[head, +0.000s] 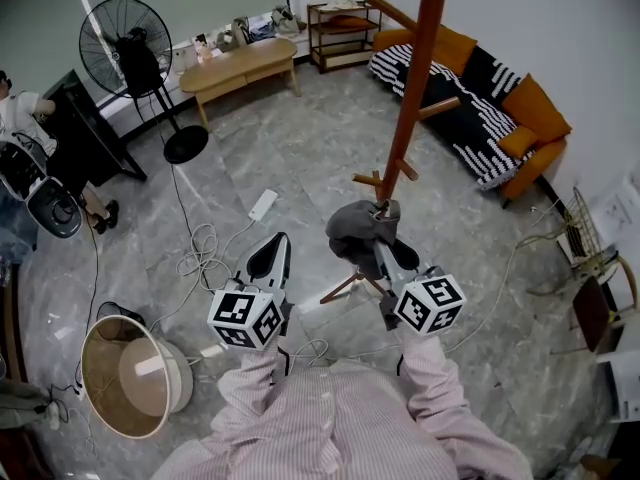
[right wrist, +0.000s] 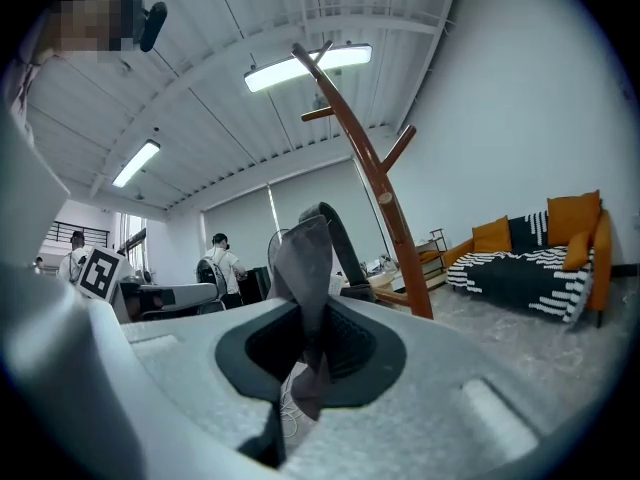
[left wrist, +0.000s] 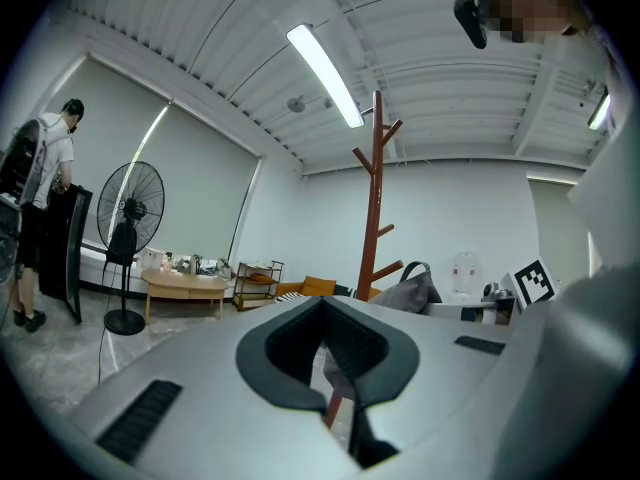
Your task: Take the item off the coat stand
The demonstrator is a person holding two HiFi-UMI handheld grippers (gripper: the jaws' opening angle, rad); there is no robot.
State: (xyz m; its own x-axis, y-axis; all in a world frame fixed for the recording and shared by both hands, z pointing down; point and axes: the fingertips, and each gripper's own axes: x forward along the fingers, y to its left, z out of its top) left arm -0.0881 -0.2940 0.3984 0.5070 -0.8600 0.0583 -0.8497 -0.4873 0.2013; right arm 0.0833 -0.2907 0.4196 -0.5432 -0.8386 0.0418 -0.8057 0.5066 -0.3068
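A tall brown coat stand [head: 408, 98] rises from the grey floor ahead of me. A grey bag [head: 358, 228] with a dark strap hangs just below its lower pegs. My right gripper [head: 384, 242] is shut on the bag's fabric; in the right gripper view a fold of grey cloth [right wrist: 304, 268] sticks up from between the jaws of my right gripper [right wrist: 310, 340], with the coat stand [right wrist: 368, 168] behind. I cannot tell whether the strap rests on a peg. My left gripper [head: 272, 248] is shut and empty to the bag's left; the left gripper view shows my left gripper [left wrist: 325, 340], the bag [left wrist: 408, 294] and the coat stand [left wrist: 375, 208].
The stand's tripod legs [head: 343, 286] spread beneath the bag. Cables [head: 200, 253] and a power strip [head: 262, 205] lie on the floor. A standing fan [head: 130, 43], low wooden table [head: 240, 68], shelf [head: 340, 30] and orange sofa [head: 480, 98] stand further off. A round basket [head: 130, 376] sits lower left; a person [head: 25, 118] is at the left.
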